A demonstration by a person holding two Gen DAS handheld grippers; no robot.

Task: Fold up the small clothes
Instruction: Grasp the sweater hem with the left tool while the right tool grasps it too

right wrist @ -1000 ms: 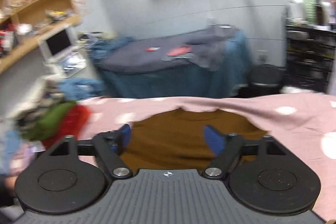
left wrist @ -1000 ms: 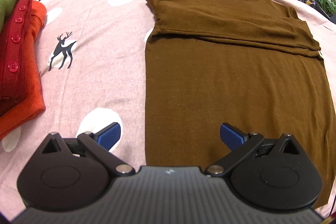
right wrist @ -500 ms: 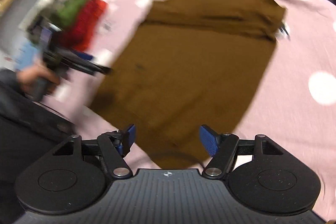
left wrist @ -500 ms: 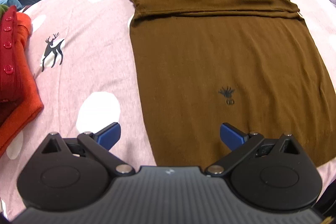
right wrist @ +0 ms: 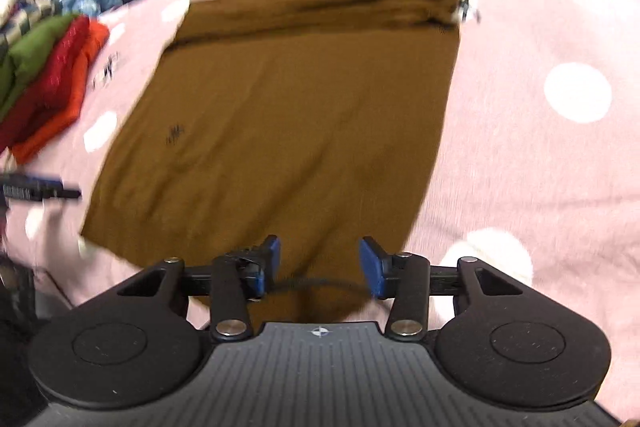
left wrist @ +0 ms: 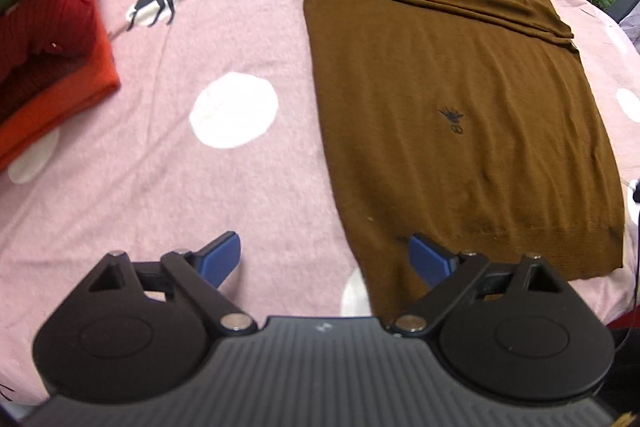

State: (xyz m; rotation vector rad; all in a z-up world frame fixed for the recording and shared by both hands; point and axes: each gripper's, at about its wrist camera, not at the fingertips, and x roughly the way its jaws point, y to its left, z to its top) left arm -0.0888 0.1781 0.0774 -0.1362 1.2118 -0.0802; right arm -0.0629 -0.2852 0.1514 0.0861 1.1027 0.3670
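Observation:
A brown knit shirt (left wrist: pixel 452 75) lies flat on the pink spotted cloth, sleeves folded across its top, hem toward me; it also shows in the right wrist view (right wrist: pixel 296 115). My left gripper (left wrist: pixel 326 257) is open and empty, low over the shirt's near left hem corner, its right finger above the fabric. My right gripper (right wrist: pixel 318 263) is open and empty, just above the near hem toward the right corner. The left gripper's tip shows in the right wrist view (right wrist: pixel 36 189) at the far left.
A stack of folded clothes, orange, red and green (left wrist: pixel 44 19), sits at the left; it also shows in the right wrist view (right wrist: pixel 44 79). The pink cloth (left wrist: pixel 180 155) has white dots and a deer print. Shelves and a bed stand beyond.
Both grippers have moved down and toward the shirt's near hem. The right gripper's view swung from the room down onto the shirt. Its jaws have narrowed a little.

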